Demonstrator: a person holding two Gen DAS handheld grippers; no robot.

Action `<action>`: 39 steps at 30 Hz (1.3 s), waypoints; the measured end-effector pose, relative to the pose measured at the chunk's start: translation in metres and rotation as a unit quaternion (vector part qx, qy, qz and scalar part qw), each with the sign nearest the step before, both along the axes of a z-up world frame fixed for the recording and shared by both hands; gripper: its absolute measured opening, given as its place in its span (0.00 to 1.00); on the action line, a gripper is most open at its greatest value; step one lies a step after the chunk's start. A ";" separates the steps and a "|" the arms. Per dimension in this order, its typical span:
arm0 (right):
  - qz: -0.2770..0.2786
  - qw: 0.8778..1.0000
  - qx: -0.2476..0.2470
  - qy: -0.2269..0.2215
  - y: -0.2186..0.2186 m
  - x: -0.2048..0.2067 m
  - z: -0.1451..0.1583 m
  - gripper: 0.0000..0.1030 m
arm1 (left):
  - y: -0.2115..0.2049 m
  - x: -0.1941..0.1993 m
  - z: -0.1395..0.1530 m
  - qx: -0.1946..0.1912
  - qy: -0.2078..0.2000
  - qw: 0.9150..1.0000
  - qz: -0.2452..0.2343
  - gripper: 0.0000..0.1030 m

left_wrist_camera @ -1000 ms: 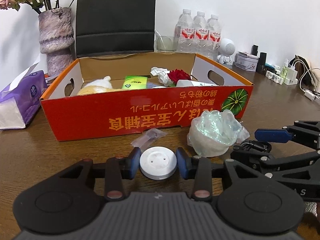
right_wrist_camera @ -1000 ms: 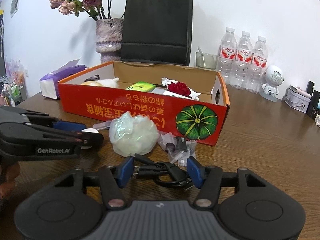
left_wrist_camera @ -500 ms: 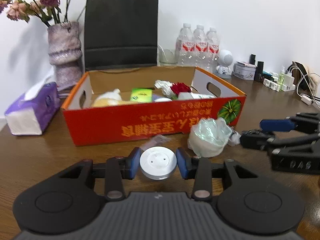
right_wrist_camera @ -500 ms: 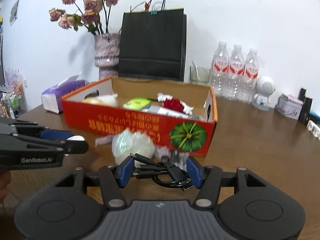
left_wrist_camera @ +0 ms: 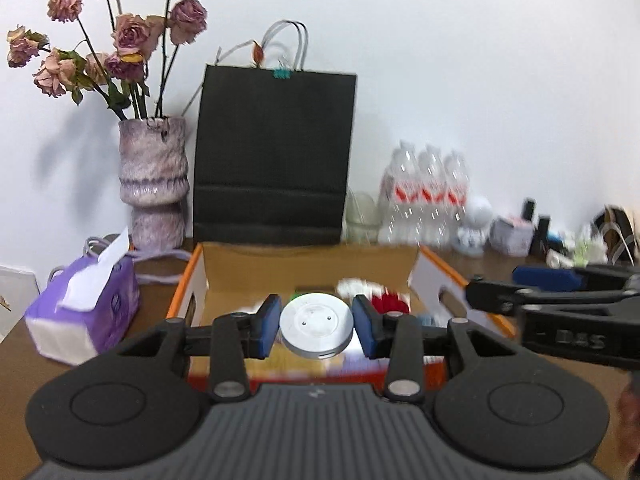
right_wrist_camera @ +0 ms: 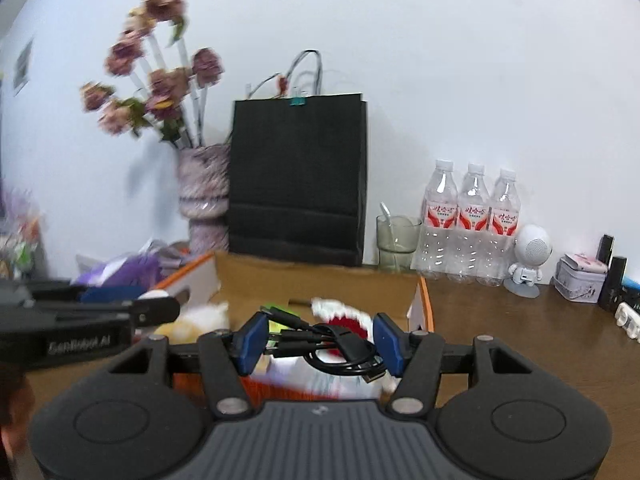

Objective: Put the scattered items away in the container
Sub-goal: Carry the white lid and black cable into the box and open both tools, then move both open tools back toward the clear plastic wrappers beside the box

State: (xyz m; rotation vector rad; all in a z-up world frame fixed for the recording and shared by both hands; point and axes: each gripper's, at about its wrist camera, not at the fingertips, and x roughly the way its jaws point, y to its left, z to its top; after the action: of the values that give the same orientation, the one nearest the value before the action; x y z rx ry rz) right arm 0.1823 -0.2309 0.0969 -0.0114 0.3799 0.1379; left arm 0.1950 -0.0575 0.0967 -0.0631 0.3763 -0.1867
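My left gripper (left_wrist_camera: 316,326) is shut on a white round disc (left_wrist_camera: 317,325) and holds it in the air over the near wall of the orange cardboard box (left_wrist_camera: 188,280). My right gripper (right_wrist_camera: 318,344) is shut on a coiled black cable (right_wrist_camera: 332,346) and holds it above the same box (right_wrist_camera: 426,300). The box holds a red flower (left_wrist_camera: 386,302), white paper and a yellow-white item (right_wrist_camera: 200,322). The right gripper shows at the right of the left wrist view (left_wrist_camera: 516,290); the left gripper shows at the left of the right wrist view (right_wrist_camera: 156,306).
Behind the box stand a black paper bag (left_wrist_camera: 274,160), a purple vase with dried roses (left_wrist_camera: 154,184), a glass (right_wrist_camera: 396,242) and three water bottles (right_wrist_camera: 472,220). A purple tissue pack (left_wrist_camera: 84,308) lies left of the box. A white robot figure (right_wrist_camera: 528,260) and small items sit at right.
Both grippers have risen off the table with their loads and now hover over the box. The plastic bag and packets on the table have dropped out of view.
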 end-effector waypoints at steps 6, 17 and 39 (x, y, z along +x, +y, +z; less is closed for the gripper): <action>-0.029 0.999 0.012 0.012 0.009 0.053 0.001 0.55 | 0.004 0.041 -0.004 -0.005 0.009 0.999 0.039 0.39; -0.025 0.998 0.017 0.059 -0.004 0.097 -0.026 0.55 | -0.015 0.090 -0.031 0.028 0.038 0.997 0.064 0.39; -0.020 0.994 0.038 0.100 -0.009 0.102 -0.027 1.00 | -0.008 0.083 -0.025 0.054 0.034 0.992 0.110 1.00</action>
State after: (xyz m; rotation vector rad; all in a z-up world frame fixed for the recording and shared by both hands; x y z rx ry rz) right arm 0.2839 -0.2398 0.0701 0.0849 0.5744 0.1142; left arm 0.2778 -0.0655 0.0716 -0.0039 0.4441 0.0534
